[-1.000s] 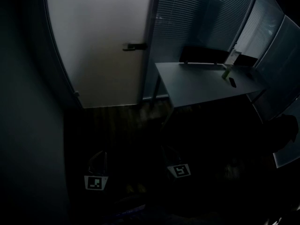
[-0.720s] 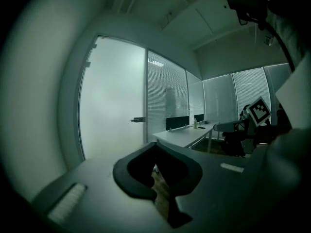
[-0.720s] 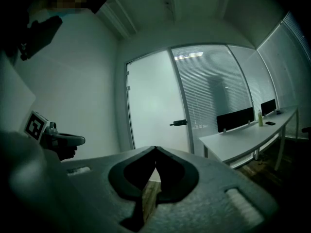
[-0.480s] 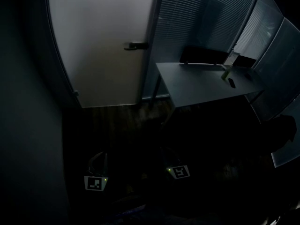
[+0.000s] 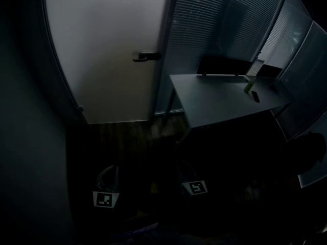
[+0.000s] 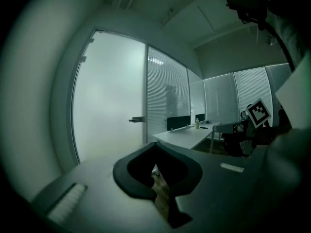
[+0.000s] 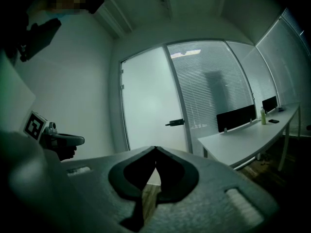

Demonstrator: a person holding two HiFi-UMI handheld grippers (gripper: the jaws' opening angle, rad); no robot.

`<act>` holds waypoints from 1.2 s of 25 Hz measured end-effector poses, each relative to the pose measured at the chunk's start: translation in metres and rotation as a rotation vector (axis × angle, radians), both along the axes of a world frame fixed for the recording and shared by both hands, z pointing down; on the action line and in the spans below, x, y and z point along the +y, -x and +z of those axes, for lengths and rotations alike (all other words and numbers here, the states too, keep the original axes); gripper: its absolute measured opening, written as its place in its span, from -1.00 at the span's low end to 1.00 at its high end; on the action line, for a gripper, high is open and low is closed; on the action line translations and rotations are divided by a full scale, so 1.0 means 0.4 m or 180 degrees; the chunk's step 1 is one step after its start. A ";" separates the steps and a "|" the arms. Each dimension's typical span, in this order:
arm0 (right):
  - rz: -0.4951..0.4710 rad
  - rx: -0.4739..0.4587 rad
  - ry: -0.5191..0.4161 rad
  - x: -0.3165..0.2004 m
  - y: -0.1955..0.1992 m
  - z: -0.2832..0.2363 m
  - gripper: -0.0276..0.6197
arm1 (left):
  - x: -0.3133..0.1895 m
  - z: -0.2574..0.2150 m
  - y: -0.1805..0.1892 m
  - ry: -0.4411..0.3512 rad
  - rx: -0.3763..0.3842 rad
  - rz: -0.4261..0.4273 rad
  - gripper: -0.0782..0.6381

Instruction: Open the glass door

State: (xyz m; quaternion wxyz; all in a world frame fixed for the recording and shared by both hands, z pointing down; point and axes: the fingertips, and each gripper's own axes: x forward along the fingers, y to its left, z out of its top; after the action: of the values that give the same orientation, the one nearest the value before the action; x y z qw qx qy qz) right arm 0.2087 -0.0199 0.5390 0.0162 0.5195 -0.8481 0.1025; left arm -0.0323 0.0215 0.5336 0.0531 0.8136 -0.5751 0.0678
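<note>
Room is dark, so I'm reading most of this off the gripper views. Left gripper (image 6: 156,147): fingers together, tips meeting at a point, nothing between them. Right gripper (image 7: 155,150): same, fingers pressed together and empty. In the head view both sit low in frame over the dark wood floor (image 5: 134,136), side by side with marker cubes facing up, well apart from the frosted glass door (image 5: 104,55). The door is ahead, upper left in the head view, pale and the brightest thing in frame, and it sits shut in its frame as far as I can see. Its dark lever handle (image 5: 146,56) is at the door's right edge, lever level and pointing left across the pane, just beside the slatted-blind glass partition (image 5: 219,19) that runs off to the right. Neither gripper touches handle or pane. A plain grey wall (image 5: 25,137) is left of the door. Right of the door a long white desk (image 5: 219,98) stands next to the partition. It has a black divider panel (image 5: 225,65) upright along its far edge and a small green bottle (image 5: 248,86) near its right end. A small dark flat item (image 5: 255,96) lies just beside the bottle; I can't tell what it is. Each gripper view catches the other gripper's marker cube at its edge.
</note>
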 end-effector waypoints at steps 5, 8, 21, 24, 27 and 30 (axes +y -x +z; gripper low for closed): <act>-0.0092 -0.0008 -0.0011 -0.149 -0.014 -0.004 -0.91 | -0.140 -0.003 -0.035 -0.0017 0.0010 -0.0013 -0.77; -0.0164 0.0000 -0.0004 -0.222 -0.030 -0.006 -0.91 | -0.209 -0.010 -0.055 -0.0030 0.0013 -0.0080 -0.77; -0.0425 0.0025 0.0045 -0.465 -0.107 0.011 -0.91 | -0.430 -0.003 -0.123 0.0037 0.0010 -0.0342 -0.77; -0.0474 -0.0016 0.0039 -0.501 -0.105 0.022 -0.91 | -0.460 0.012 -0.131 0.0075 -0.0021 -0.0357 -0.77; -0.0487 -0.0068 0.0056 -0.529 -0.111 0.023 -0.91 | -0.490 0.017 -0.144 0.0110 -0.0071 -0.0352 -0.77; -0.0482 -0.0088 0.0096 -0.564 -0.116 0.026 -0.91 | -0.530 0.009 -0.160 0.0125 -0.0061 -0.0331 -0.77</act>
State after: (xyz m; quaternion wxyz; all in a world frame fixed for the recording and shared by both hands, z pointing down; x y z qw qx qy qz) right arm 0.2553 -0.2455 0.5493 0.0200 0.4522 -0.8835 0.1209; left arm 0.0318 -0.1906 0.5370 0.0670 0.7807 -0.6156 0.0841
